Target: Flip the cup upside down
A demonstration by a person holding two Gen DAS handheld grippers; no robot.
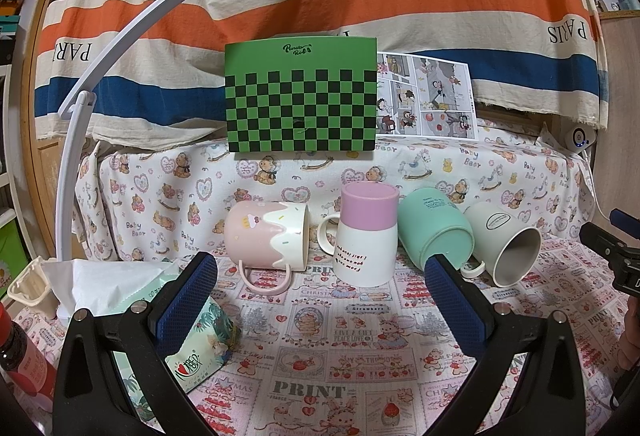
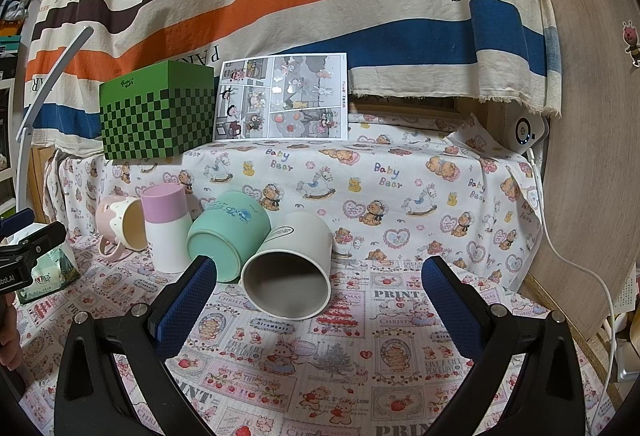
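Four cups sit in a row on the printed tablecloth. A pink cup with white icing (image 1: 268,236) (image 2: 120,230) lies on its side, handle down. A pink-and-white cup (image 1: 366,234) (image 2: 166,226) stands upside down. A mint cup (image 1: 436,232) (image 2: 226,236) lies on its side, base toward me. A pale grey cup (image 1: 506,246) (image 2: 290,268) lies on its side, mouth toward me. My left gripper (image 1: 320,296) is open and empty, just short of the cups. My right gripper (image 2: 318,296) is open and empty, close in front of the grey cup.
A green checkered box (image 1: 302,98) (image 2: 158,112) and a comic card (image 1: 426,96) (image 2: 282,96) stand on the raised shelf behind. A tissue pack (image 1: 120,284), snack packet (image 1: 204,344), red bottle (image 1: 20,352) and white lamp arm (image 1: 100,84) are at left. A white cable (image 2: 576,264) runs at right.
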